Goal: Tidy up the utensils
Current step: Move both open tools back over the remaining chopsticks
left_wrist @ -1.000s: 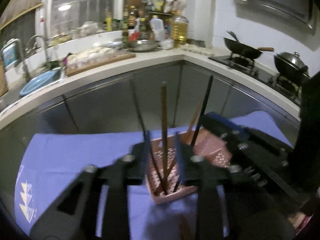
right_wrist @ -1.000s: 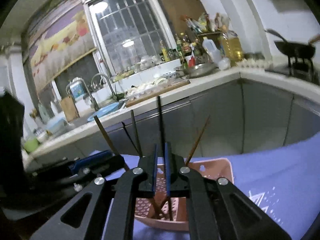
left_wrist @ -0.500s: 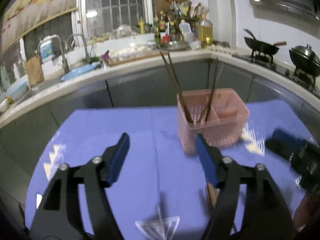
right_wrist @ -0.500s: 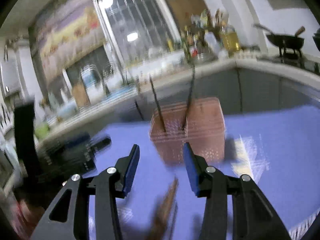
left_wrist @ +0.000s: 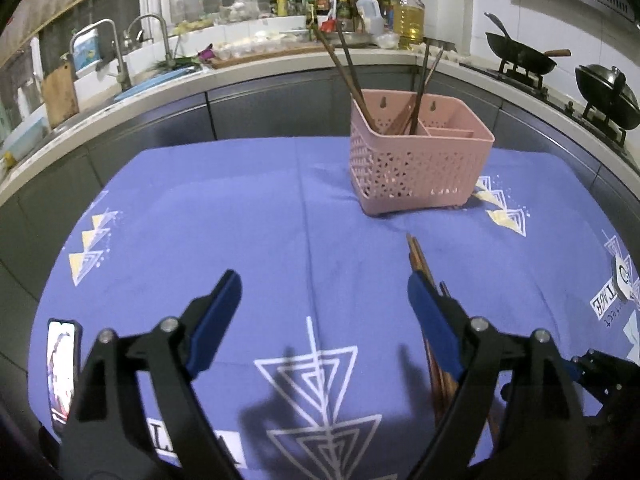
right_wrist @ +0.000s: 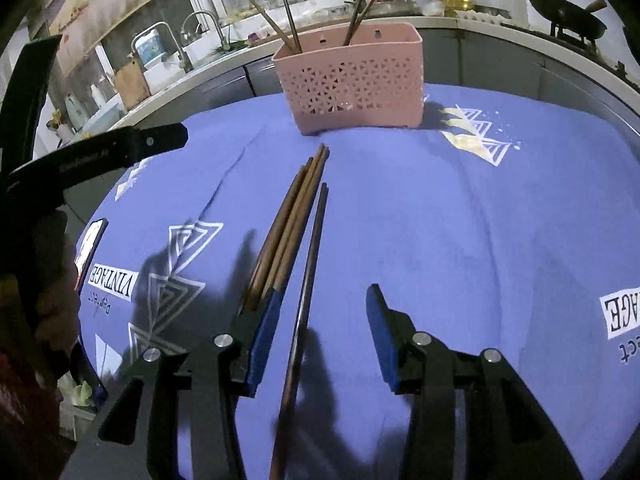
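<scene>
Right tool [right_wrist: 320, 328]: I have its blue pads spread, nothing pinched; the jaws opened within the last second and now stand part-way apart. One dark chopstick [right_wrist: 308, 280] lies on the cloth between them, running away from me, touching neither pad as far as I can see. A bundle of brown chopsticks [right_wrist: 288, 224] lies just beside it on the left, its near end passing behind the left pad.

Left tool [left_wrist: 324, 300]: pads spread wide, having just been opening, with only bare cloth between them. The same brown bundle [left_wrist: 418, 258] sits by its right-hand pad and is partly hidden behind it.

Pink perforated basket [left_wrist: 420, 168]: stands upright on the blue patterned cloth [left_wrist: 240, 208] covering the worktop, beyond both tools and well apart from the loose chopsticks. Several chopsticks [left_wrist: 352, 76] stand leaning inside it.

Left view only: the basket's inner dividers, with the standing chopsticks in the larger left compartment; two woks [left_wrist: 520, 58] on a hob at the right; the whole phone [left_wrist: 62, 368] lying at the cloth's left edge.

Right view only: the full length of the loose chopsticks, and the left tool's black body [right_wrist: 104, 152] seen from the side, held by a hand [right_wrist: 52, 296].
</scene>
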A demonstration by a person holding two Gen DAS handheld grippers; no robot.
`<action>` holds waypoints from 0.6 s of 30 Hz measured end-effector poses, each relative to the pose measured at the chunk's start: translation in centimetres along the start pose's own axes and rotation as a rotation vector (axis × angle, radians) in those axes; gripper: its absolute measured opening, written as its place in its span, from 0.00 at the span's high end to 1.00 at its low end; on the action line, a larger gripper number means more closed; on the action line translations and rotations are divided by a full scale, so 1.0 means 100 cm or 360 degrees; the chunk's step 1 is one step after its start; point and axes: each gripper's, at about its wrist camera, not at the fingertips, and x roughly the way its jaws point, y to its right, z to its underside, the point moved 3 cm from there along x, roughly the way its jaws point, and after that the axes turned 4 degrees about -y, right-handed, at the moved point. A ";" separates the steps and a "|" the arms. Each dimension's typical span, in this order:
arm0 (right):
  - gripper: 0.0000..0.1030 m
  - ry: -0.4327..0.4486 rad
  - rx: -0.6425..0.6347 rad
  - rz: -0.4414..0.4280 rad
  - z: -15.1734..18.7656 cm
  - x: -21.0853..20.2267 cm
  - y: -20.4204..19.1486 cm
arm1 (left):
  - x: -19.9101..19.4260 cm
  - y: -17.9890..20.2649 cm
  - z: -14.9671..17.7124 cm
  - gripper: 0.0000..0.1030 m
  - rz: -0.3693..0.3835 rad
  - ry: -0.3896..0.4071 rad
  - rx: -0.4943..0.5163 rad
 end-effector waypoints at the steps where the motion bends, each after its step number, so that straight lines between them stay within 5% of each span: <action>1: 0.55 -0.0002 -0.0011 0.0012 0.000 0.001 -0.001 | 0.000 0.000 0.000 0.21 -0.0003 0.0002 0.0001; 18: 0.55 -0.0057 -0.0154 0.0149 0.003 0.019 -0.002 | 0.003 0.002 -0.005 0.21 -0.0014 -0.0008 0.0003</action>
